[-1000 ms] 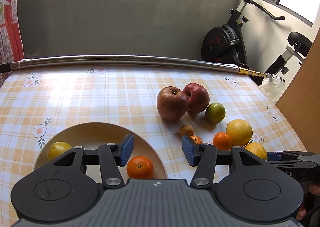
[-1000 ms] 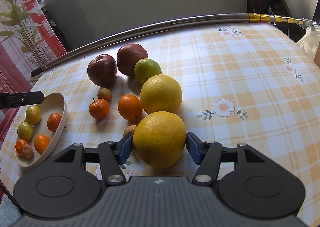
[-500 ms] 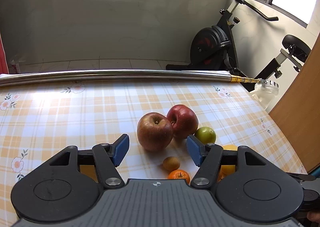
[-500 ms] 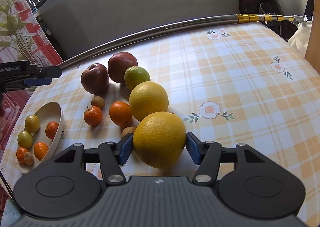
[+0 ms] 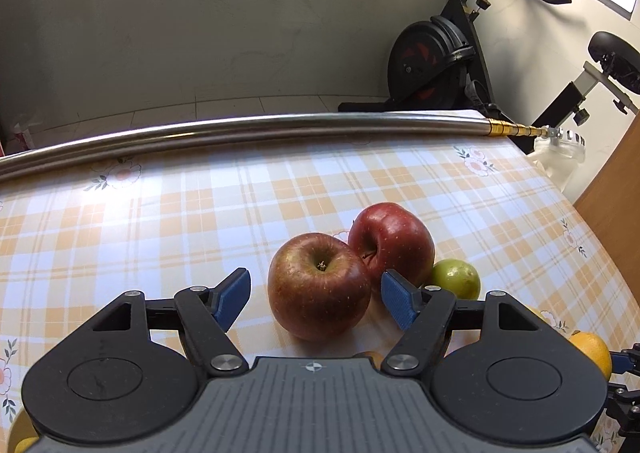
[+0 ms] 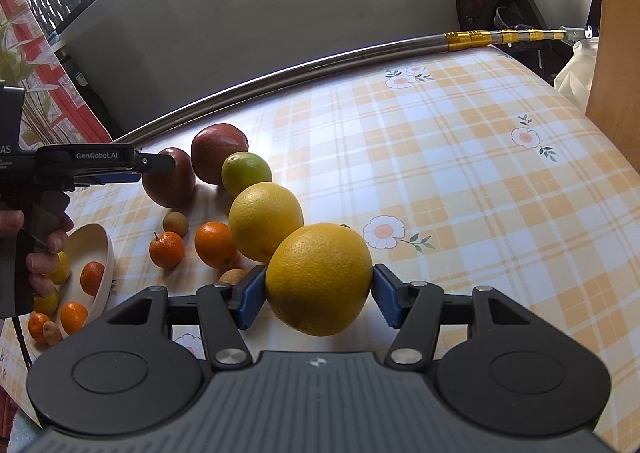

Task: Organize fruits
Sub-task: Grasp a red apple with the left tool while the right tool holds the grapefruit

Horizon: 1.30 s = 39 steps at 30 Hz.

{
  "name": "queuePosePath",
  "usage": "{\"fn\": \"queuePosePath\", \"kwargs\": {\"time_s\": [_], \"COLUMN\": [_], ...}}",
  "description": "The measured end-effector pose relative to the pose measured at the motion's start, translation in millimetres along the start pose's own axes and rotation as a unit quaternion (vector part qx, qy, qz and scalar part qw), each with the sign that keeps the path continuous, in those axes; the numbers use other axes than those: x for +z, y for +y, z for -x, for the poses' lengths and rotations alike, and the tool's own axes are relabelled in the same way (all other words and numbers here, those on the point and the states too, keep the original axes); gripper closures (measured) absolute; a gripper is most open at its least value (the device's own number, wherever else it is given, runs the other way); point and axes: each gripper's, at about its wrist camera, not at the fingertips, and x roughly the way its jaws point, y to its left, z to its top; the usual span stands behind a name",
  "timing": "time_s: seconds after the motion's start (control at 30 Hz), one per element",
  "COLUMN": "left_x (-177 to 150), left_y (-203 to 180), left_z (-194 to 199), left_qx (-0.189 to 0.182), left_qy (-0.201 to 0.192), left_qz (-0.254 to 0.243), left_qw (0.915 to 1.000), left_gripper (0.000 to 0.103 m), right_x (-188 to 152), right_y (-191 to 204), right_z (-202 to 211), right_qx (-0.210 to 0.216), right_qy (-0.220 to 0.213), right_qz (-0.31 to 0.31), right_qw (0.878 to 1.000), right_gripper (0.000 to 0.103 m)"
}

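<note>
1. The fruit is split between two places. A shallow bowl (image 6: 105,253) at the left edge of the desk (image 6: 460,173) already holds several small pieces: small oranges, a couple of yellow-green ones and a small brown one.
2. Still loose on the desk are two red apples, a green lime (image 6: 246,173), a yellow grapefruit (image 6: 265,227), two small oranges (image 6: 216,243) and a few small brown fruits. By my reading, less than half the job is done, and the big fruit is what remains.
3. The right hand-held gripper (image 6: 319,295) has its blue pads pressed on both sides of a large yellow orange (image 6: 319,279), which looks lifted off the cloth.
4. The left hand-held gripper (image 5: 315,295) has just been opening its jaws. The nearer apple (image 5: 319,285) sits between the pads, with a gap on each side, so nothing is gripped. The other apple (image 5: 394,247) touches it from behind.
5. Beyond the fruit, a metal pole (image 5: 240,131) lies along the far edge of the desk.
</note>
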Motion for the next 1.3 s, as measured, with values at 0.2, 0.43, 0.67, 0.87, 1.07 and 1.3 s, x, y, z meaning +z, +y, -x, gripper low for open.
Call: {"fn": "queuePosePath", "kwargs": {"time_s": [0.2, 0.43, 0.67, 0.87, 1.07, 1.3], "left_x": [-3.3, -3.0, -8.5, -14.6, -20.0, -28.0], "left_y": [-0.8, -3.3, -5.2, 0.7, 9.8, 27.6], "left_z": [-17.0, -27.6, -21.1, -7.0, 20.3, 64.6], "left_qx": [0.014, 0.013, 0.006, -0.003, -0.016, -0.033], "left_qy": [0.005, 0.003, 0.001, 0.006, 0.002, -0.009], "left_qz": [-0.015, -0.025, -0.038, -0.034, -0.028, -0.052], "left_qw": [0.9998, 0.9996, 0.9993, 0.9994, 0.9995, 0.9981], "left_gripper": [0.026, 0.033, 0.038, 0.038, 0.038, 0.038], "right_x": [-0.3, -0.5, -0.7, 0.5, 1.8, 6.5], "right_y": [-4.4, -5.0, -5.3, -1.9, 7.2, 31.3], "right_z": [-1.9, -3.8, -3.0, 1.8, 8.2, 10.2], "right_qx": [-0.003, -0.005, -0.005, -0.002, 0.004, 0.022], "right_qy": [0.004, 0.007, 0.007, 0.003, -0.001, 0.001], "right_qz": [-0.007, -0.008, -0.012, -0.012, -0.005, 0.02], "right_qw": [1.0, 1.0, 1.0, 1.0, 1.0, 1.0], "right_gripper": [0.044, 0.044, 0.044, 0.044, 0.044, 0.044]}}
